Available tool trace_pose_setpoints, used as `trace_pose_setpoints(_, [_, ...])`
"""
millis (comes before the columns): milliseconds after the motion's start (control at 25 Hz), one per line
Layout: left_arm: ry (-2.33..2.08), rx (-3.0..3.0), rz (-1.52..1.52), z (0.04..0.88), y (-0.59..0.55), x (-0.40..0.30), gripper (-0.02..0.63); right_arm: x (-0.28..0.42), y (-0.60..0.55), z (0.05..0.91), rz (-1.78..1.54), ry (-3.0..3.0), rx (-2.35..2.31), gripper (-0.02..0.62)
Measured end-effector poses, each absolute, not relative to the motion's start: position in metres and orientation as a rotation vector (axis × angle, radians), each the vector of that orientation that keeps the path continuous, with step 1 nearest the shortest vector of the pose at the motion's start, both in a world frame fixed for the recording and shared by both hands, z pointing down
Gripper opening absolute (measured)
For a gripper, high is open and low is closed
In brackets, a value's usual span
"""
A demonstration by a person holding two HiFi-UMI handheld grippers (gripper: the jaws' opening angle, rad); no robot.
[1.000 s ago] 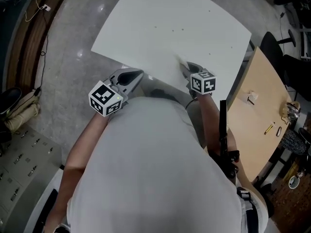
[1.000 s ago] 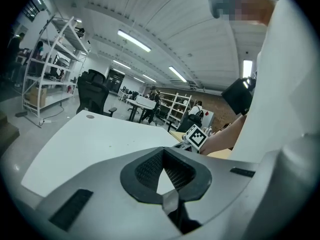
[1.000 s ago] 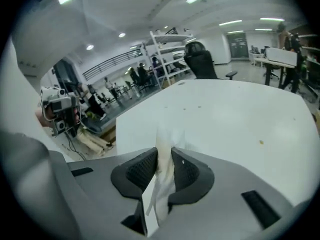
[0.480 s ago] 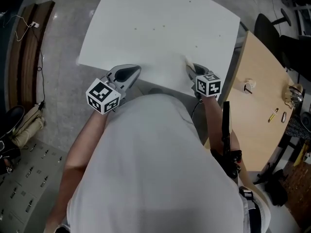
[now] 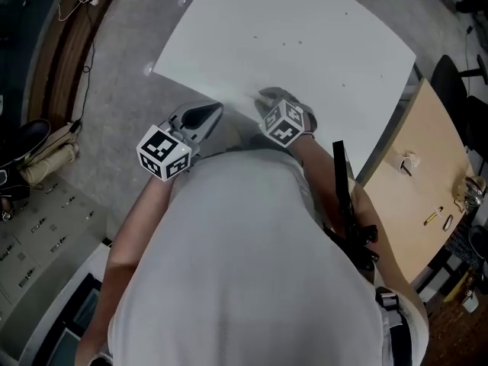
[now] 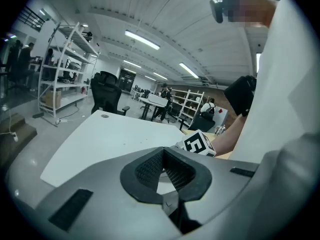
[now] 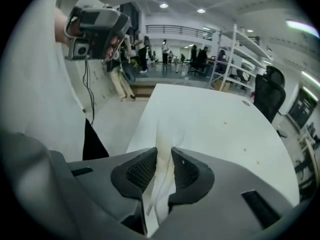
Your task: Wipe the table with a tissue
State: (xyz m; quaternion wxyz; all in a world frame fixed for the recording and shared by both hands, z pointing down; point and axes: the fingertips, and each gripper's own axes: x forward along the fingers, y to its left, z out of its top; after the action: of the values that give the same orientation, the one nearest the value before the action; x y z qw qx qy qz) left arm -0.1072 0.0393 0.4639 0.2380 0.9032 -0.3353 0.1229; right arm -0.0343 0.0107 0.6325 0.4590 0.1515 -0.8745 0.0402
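Grey floor (image 5: 114,82) fills the far left. Next comes the left gripper (image 5: 204,117), held at the near edge of the white table (image 5: 320,44) with its marker cube toward the person. In the left gripper view its jaws stand apart. Nothing lies between the ribbed pads (image 6: 149,168), and only bare tabletop shows through the gap. Just to its right, the right gripper (image 5: 268,99) points steeply down over the table's near edge. Its jaws are clamped on a white tissue (image 7: 163,171), which is pinched into a narrow upright fold between the pads and sticks out past the tips. The tissue's free end seems to rest on the tabletop close to that edge, though the wide-angle view does not make the contact certain. In the head view the tissue is barely a pale sliver ahead of the jaws. Farther right, past the white table's corner, stands a tan wooden table (image 5: 408,204).
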Motion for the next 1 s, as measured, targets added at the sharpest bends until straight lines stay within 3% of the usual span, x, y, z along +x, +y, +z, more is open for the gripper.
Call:
trace_pose_setpoints(200, [-0.988,2.415,0.313,0.470,0.053,-0.132,0.006,-0.046,0.023,0.644,-0.163,-1.992,0.173,0.080])
trace_pose_setpoints(520, [-0.935,2.447,0.270,0.469,0.041,-0.124,0.006,-0.010,0.064,0.642,-0.200,-1.808,-0.089,0.078])
trace_pose_setpoints(760, [-0.883,2.464,0.263,0.472,0.035,-0.115,0.006,0.062,0.038,0.638,-0.241,-1.659,0.186,0.078])
trace_pose_setpoints(1000, [-0.790,2.498,0.286,0.474,0.024,-0.093,0.005,0.139,0.009,0.611,0.010,-1.773,0.624,0.078])
